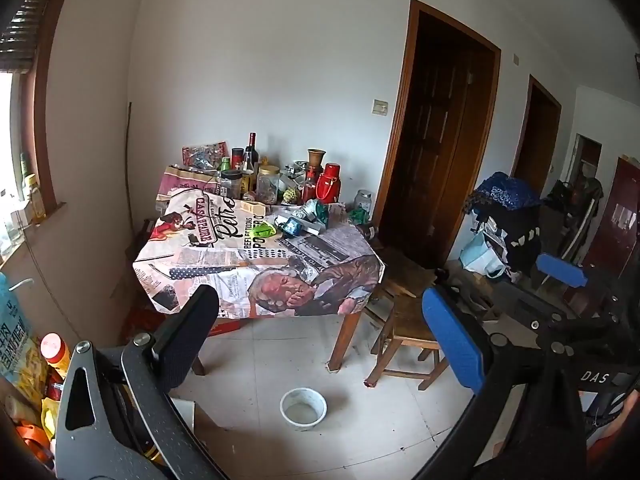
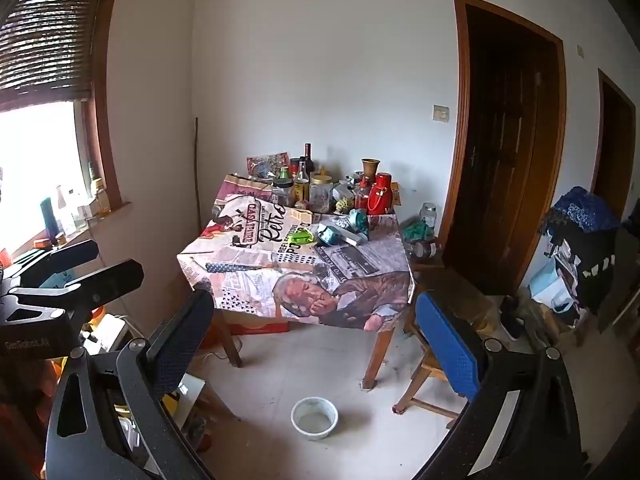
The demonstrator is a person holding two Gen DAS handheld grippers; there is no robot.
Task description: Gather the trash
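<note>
A table [image 1: 260, 276] [image 2: 296, 292] with a printed newspaper-style cloth stands across the room. On it lie a crumpled bright green wrapper [image 1: 266, 229] [image 2: 302, 236], a teal crumpled piece [image 1: 291, 227] [image 2: 329, 235] and green-silver wrappers [image 1: 316, 210] [image 2: 356, 218]. My left gripper [image 1: 320, 332] is open and empty, well short of the table. My right gripper [image 2: 316, 340] is open and empty too. The left gripper also shows at the left of the right wrist view [image 2: 76, 264], and the right gripper at the right of the left wrist view [image 1: 560, 270].
Bottles, jars and a red thermos [image 1: 330, 188] [image 2: 380, 194] crowd the table's back. A white bowl [image 1: 303, 407] [image 2: 314, 417] sits on the tiled floor. A wooden stool [image 1: 404, 328] stands right of the table. Clutter lies at left and right; dark doors on the right wall.
</note>
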